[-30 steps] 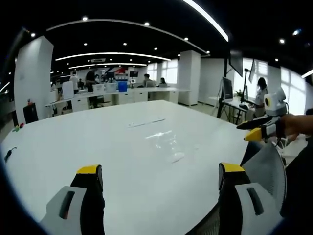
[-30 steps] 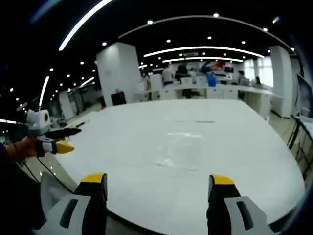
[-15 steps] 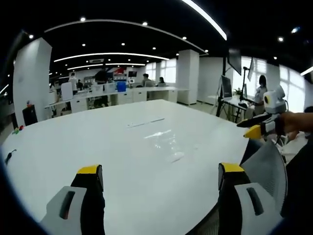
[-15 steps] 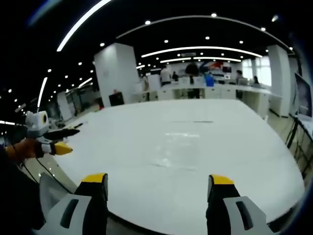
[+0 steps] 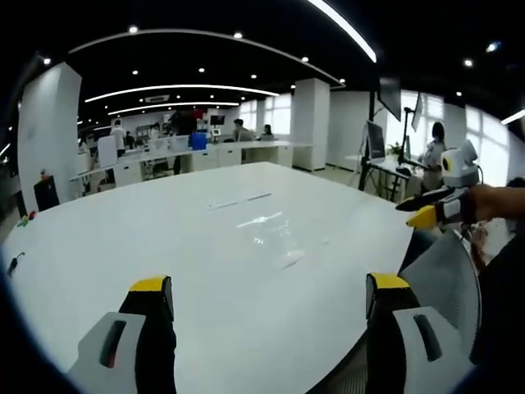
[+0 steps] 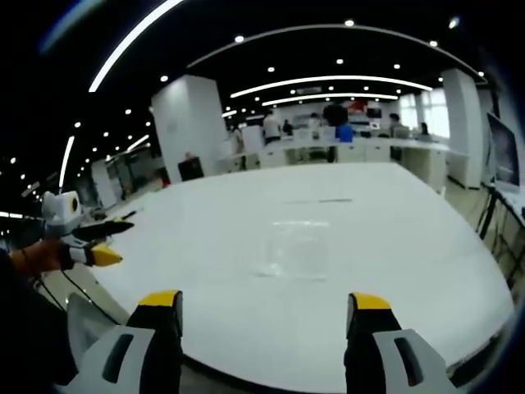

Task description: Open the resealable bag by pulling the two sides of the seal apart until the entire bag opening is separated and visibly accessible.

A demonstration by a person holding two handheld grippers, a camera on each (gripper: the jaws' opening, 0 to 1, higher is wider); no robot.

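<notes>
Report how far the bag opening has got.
Nothing done yet: the clear resealable bag lies flat on the white table, untouched. Left hand-held gripper and right hand-held gripper are both open and empty, short of it. Reaching, gripping the seal and pulling remain.

Open-plan office floor, seen from a big white table (image 5: 205, 263).

Long curved LED strips (image 6: 328, 80) and recessed spots run across a dark ceiling. White square pillars (image 5: 310, 123) break up the space. Rows of white desks (image 6: 361, 150) at the back w/ monitors and several people (image 5: 119, 135) standing or sitting at them. Windows (image 5: 271, 111) along the far wall let in daylight. To one side, monitors on stands (image 5: 376, 139) and a person (image 5: 432, 156) at a workstation. Mesh-backed office chair (image 5: 447, 283) by the table edge.
</notes>
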